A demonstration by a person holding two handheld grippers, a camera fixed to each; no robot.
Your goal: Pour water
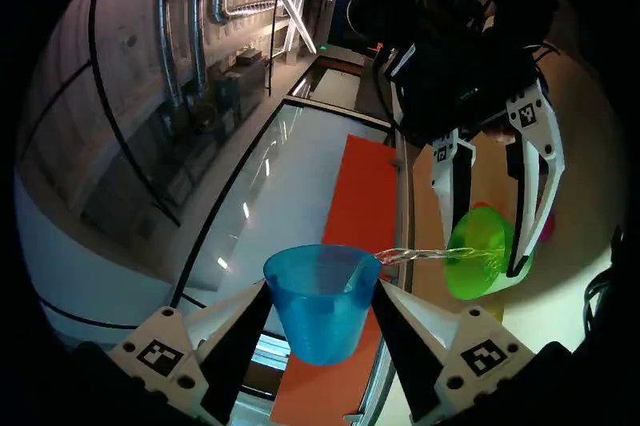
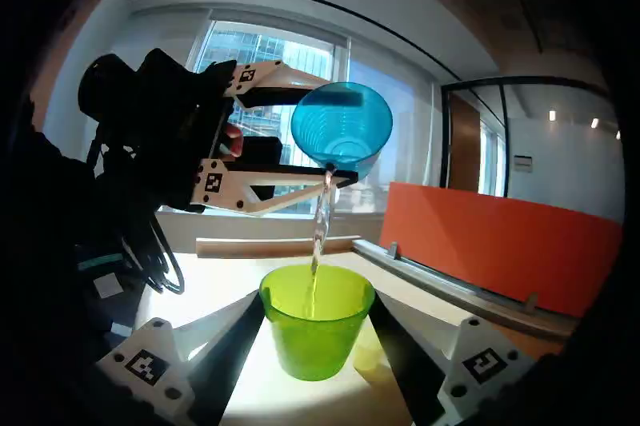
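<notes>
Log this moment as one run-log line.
phase: pouring | left gripper: shut on blue cup, tilted | right gripper: shut on green cup, upright | water stream: blue cup into green cup

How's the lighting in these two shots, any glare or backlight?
Right gripper view: the bright window backlights the blue cup, and the table glares white around the green cup. Left gripper view: dimmer, with glints on the glass; fisheye bends straight edges.
</notes>
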